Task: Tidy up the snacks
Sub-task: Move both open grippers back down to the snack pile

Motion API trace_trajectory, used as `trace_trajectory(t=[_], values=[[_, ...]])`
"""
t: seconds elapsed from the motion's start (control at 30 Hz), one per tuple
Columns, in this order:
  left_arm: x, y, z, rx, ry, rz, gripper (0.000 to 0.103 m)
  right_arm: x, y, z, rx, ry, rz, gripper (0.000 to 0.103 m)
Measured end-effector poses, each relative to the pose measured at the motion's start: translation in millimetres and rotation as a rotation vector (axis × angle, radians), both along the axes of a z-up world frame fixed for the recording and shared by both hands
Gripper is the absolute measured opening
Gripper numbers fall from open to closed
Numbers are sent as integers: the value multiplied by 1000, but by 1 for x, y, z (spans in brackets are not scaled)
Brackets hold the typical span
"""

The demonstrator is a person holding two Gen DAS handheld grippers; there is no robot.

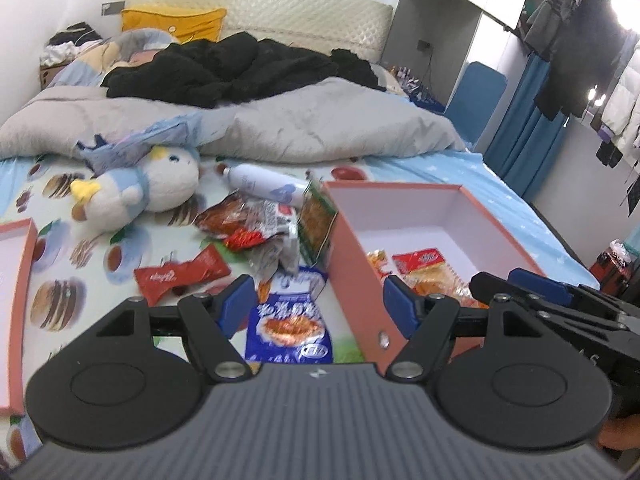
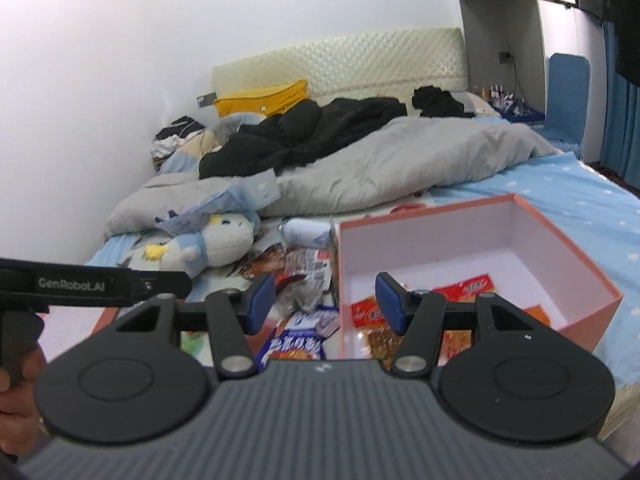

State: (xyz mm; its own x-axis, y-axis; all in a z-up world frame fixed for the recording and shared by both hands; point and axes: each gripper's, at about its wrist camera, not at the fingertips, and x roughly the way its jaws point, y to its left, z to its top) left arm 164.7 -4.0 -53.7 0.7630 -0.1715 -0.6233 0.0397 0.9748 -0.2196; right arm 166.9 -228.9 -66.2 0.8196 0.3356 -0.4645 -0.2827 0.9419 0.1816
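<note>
You're mid-sort on the bed (image 1: pixel 460 168): the pink box (image 1: pixel 352 264) sits right of centre, lid off, with a few packets already in its near end, and the loose snack pile (image 1: pixel 256 228) lies just left of its wall. Next pick, I'd judge, is the blue packet (image 1: pixel 290 320), nearest you and flat on the sheet.

Left gripper (image 1: pixel 316 304) hangs over it, fingers wide, nothing between them. Right gripper (image 2: pixel 325 300) straddles the box's near-left corner, fingers about half apart, also empty (it shows at the right edge of the left view).

Next move calls for dropping the left gripper's tips onto that packet w/o snagging the box wall, then lifting it over the rim.

Hard to see: both gripper bodies hide the near bed and the box's near wall; the box lid (image 1: pixel 16 280) is cut off at far left; packet print is blurred, so contents can't be told.
</note>
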Motion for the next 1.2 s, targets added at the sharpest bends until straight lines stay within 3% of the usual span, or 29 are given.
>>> trace_trajectory(t=[0.17,0.4,0.73,0.9,1.2], values=[[-16,11,-4,9,9,10,76,-16,24,-6,-102,-13,84,58],[-39,24,-12,4,23,37,76,-34,36,-17,-86,29,114,58],[-52,38,-52,-11,98,65,76,-43,50,-35,-130,51,116,58],[-43,49,-65,-21,121,79,76,-42,62,-40,-220,-18,108,58],[16,64,-106,-22,185,115,76,2,79,-66,-228,53,128,58]])
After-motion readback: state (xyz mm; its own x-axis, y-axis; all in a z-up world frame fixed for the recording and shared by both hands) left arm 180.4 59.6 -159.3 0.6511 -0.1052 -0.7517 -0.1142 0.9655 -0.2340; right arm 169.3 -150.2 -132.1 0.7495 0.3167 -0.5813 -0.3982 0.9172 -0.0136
